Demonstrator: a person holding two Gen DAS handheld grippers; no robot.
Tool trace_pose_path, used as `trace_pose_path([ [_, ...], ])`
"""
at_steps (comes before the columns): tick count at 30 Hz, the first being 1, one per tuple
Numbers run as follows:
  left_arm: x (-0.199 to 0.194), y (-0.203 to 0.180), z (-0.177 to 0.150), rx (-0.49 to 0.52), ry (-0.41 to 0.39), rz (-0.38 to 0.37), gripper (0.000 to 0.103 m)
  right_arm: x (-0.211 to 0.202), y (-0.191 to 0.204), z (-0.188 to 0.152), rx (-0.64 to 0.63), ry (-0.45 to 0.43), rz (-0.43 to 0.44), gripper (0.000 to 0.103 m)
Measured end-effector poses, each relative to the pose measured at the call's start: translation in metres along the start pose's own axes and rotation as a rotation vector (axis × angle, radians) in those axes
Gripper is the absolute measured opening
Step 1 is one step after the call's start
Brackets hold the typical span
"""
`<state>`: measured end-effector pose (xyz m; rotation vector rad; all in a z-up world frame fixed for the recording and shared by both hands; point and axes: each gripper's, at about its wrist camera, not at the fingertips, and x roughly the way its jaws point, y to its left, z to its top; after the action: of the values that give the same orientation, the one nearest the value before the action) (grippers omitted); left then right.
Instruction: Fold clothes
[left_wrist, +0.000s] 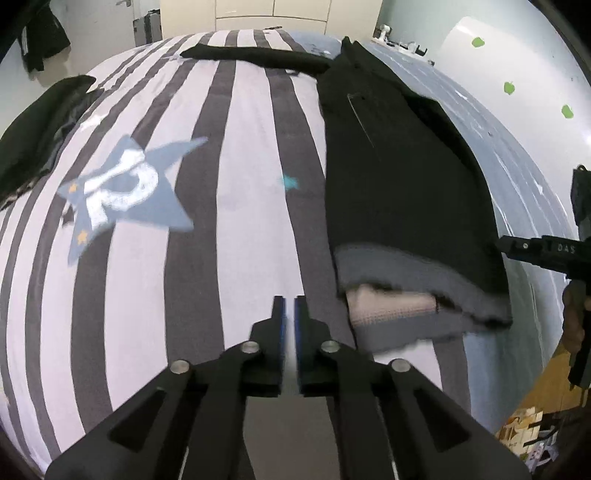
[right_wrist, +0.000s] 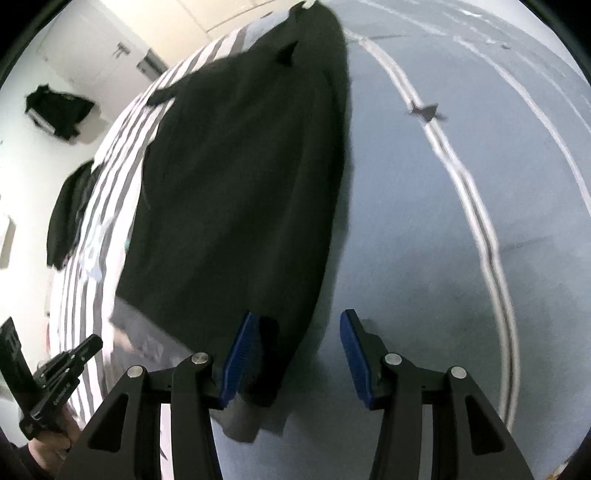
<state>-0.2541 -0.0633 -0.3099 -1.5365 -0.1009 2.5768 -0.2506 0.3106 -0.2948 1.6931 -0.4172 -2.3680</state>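
Nearest the left wrist camera, the left gripper (left_wrist: 290, 314) hangs over the striped bedspread (left_wrist: 243, 155) with its blue-padded fingers drawn narrow, only a thin slit between them and nothing held. Just to the right of it lies the black garment (left_wrist: 399, 173), a long dark piece stretched lengthwise along the bedspread where the stripes give way to the pale blue part of the cover (left_wrist: 517, 177). Its near hem shows a grey lining (left_wrist: 402, 266) and a patch of pinkish fabric (left_wrist: 391, 304) underneath. Left of the garment, a blue star print (left_wrist: 129, 188) sits on the stripes, and another dark piece of clothing (left_wrist: 33, 136) lies at the far left edge of the bedspread. A third dark item (left_wrist: 255, 55) lies across the far end, touching the garment's top.

From the right wrist view, the right gripper (right_wrist: 295, 354) stands wide apart above the near right edge of the black garment (right_wrist: 240, 166); its left pad (right_wrist: 238, 358) lies over the dark cloth, its right pad (right_wrist: 354, 358) over the pale blue cover (right_wrist: 443, 221). Nothing is pinched. Left of the garment, the left gripper (right_wrist: 88, 345) shows low at the frame edge.
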Motion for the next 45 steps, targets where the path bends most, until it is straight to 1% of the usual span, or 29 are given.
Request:
trace_pose_path([
  [1, 0.002, 0.003, 0.008, -0.005, -0.003, -0.006, 0.015, -0.002, 0.001, 0.006, 0.003, -0.012, -0.011, 0.045],
  [2, 0.003, 0.005, 0.016, -0.01, -0.006, -0.012, 0.017, -0.005, 0.004, 0.014, -0.001, -0.023, -0.033, 0.045],
  [4, 0.009, 0.012, 0.031, -0.018, -0.006, -0.02, 0.027, -0.008, 0.009, 0.03, -0.006, -0.045, -0.073, 0.045],
  [6, 0.012, 0.019, 0.048, -0.027, -0.007, -0.018, 0.029, -0.01, 0.017, 0.047, -0.002, -0.064, -0.108, 0.045],
  [8, 0.013, 0.023, 0.066, -0.016, -0.034, -0.014, 0.03, -0.01, 0.022, 0.066, 0.009, -0.083, -0.142, 0.045],
  [9, 0.014, 0.024, 0.075, -0.006, -0.049, -0.011, 0.031, -0.014, 0.016, 0.072, 0.013, -0.1, -0.143, 0.045],
  [12, 0.029, 0.032, 0.109, 0.002, -0.098, -0.007, 0.036, -0.006, 0.026, 0.099, -0.001, -0.157, -0.147, 0.047],
  [13, 0.036, 0.035, 0.12, -0.005, -0.112, -0.004, 0.037, 0.009, 0.041, 0.116, -0.006, -0.171, -0.143, 0.048],
  [14, 0.044, 0.037, 0.132, -0.025, -0.137, 0.0, 0.037, 0.016, 0.045, 0.127, -0.014, -0.186, -0.147, 0.05],
  [15, 0.052, 0.038, 0.144, -0.042, -0.159, 0.007, 0.037, 0.022, 0.045, 0.141, -0.03, -0.195, -0.157, 0.05],
  [19, 0.075, 0.034, 0.188, -0.09, -0.227, 0.049, 0.038, 0.053, 0.041, 0.173, -0.089, -0.214, -0.179, 0.05],
  [22, 0.106, 0.026, 0.226, -0.132, -0.232, 0.061, 0.038, 0.072, 0.036, 0.196, -0.124, -0.234, -0.169, 0.05],
  [25, 0.133, 0.017, 0.258, -0.139, -0.227, 0.065, 0.038, 0.084, 0.032, 0.216, -0.173, -0.246, -0.168, 0.05],
  [27, 0.149, 0.014, 0.28, -0.16, -0.219, 0.039, 0.038, 0.092, 0.032, 0.23, -0.207, -0.253, -0.169, 0.05],
  [29, 0.163, 0.014, 0.302, -0.176, -0.223, 0.02, 0.038, 0.1, 0.034, 0.244, -0.243, -0.265, -0.19, 0.05],
  [32, 0.187, 0.018, 0.335, -0.171, -0.234, -0.006, 0.038, 0.114, 0.033, 0.265, -0.275, -0.265, -0.23, 0.05],
  [33, 0.195, 0.02, 0.345, -0.165, -0.238, -0.017, 0.038, 0.118, 0.029, 0.27, -0.256, -0.257, -0.222, 0.05],
  [35, 0.215, 0.026, 0.365, -0.138, -0.23, -0.003, 0.039, 0.123, 0.017, 0.28, -0.201, -0.248, -0.198, 0.05],
  [38, 0.247, 0.045, 0.381, -0.171, -0.174, 0.003, 0.043, 0.126, 0.01, 0.281, -0.179, -0.242, -0.168, 0.049],
  [40, 0.26, 0.055, 0.387, -0.184, -0.157, -0.012, 0.047, 0.126, 0.014, 0.278, -0.184, -0.246, -0.168, 0.049],
  [43, 0.265, 0.055, 0.399, -0.154, -0.176, -0.012, 0.048, 0.123, 0.023, 0.274, -0.211, -0.257, -0.175, 0.049],
  [45, 0.267, 0.058, 0.406, -0.171, -0.188, -0.025, 0.049, 0.122, 0.033, 0.272, -0.263, -0.268, -0.182, 0.049],
])
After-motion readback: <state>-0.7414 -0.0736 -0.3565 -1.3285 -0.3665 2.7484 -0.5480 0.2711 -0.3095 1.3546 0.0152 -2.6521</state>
